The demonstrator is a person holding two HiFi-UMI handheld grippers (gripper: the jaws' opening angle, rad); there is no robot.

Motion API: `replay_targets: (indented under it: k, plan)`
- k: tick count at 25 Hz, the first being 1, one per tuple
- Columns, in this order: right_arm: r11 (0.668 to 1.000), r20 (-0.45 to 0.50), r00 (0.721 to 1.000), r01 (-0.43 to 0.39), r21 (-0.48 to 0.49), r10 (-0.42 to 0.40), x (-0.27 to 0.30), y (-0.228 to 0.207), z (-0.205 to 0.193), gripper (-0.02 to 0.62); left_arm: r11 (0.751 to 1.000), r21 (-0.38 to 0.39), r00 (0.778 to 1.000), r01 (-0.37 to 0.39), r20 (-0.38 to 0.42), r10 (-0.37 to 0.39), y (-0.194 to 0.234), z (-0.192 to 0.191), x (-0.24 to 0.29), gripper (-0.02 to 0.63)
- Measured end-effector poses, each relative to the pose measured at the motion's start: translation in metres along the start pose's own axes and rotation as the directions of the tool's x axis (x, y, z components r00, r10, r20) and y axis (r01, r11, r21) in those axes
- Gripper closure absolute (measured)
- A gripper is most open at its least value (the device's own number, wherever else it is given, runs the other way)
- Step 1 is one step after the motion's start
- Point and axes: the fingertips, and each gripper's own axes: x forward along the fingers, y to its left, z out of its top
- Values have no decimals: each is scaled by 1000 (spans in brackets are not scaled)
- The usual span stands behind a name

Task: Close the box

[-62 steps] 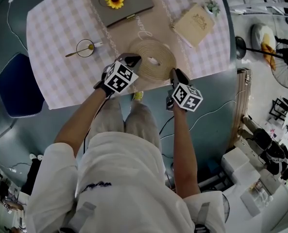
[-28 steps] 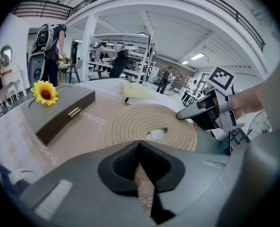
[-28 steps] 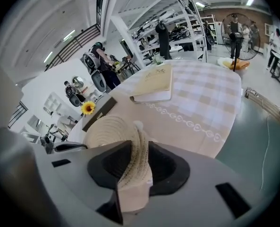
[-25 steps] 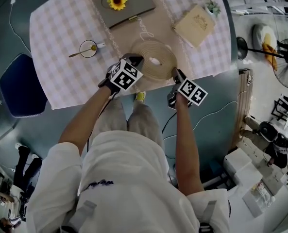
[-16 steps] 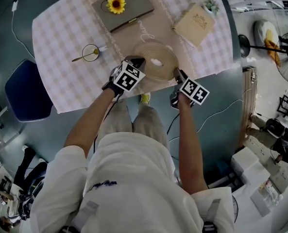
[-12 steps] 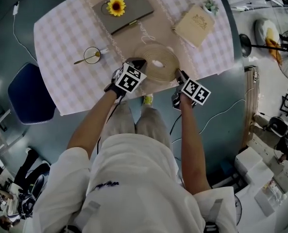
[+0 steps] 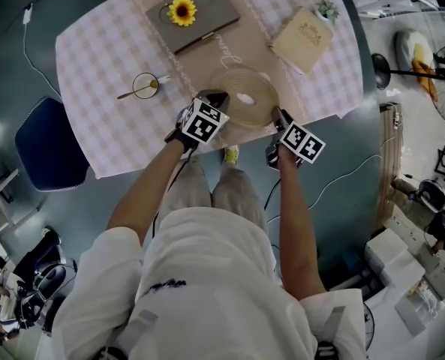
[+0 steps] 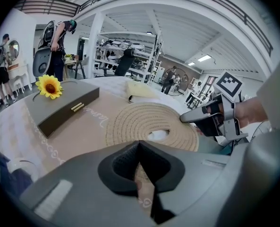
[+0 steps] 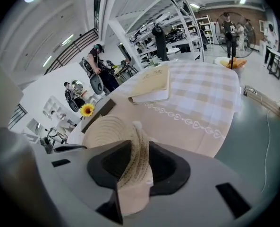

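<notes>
A workshop hall with shelving [image 8: 118, 56] surrounds the checked-cloth table [image 7: 94, 66]. A round woven mat [image 7: 233, 85] lies at the table's near edge. The grey box [image 7: 199, 17] sits beyond the mat to its left, lid down, with a sunflower [image 7: 182, 10] on top. The right gripper [image 9: 136, 160] is at the mat's right rim, jaws closing on a lifted fold of it. The left gripper [image 8: 140, 160] is just left of the mat, jaws together.

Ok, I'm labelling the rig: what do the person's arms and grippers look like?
Short white sleeves, dark gloves. The left gripper and right gripper are grey with black pads, each carrying a white cube with black square markers. The right's jaws are closing, the edge of the woven mat between them.
</notes>
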Motion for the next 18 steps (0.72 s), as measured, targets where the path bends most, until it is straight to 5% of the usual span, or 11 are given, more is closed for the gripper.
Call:
replay_targets:
  k: [6,11,18]
  plan:
    - [998,69,997,-29,-59,33,-10,5,0,500,997,-57,999,48,28,-46,-5,8,-16,604]
    - [988,39,994,-96,-124,102,-29,13,-5,497,987,-148,996,63,66,-53,-8,23,-74,604]
    - [976,156,978,-108,-189,138,-85,25,30,492,999,-41,982,11,191,-3,-35,77,-138,604]
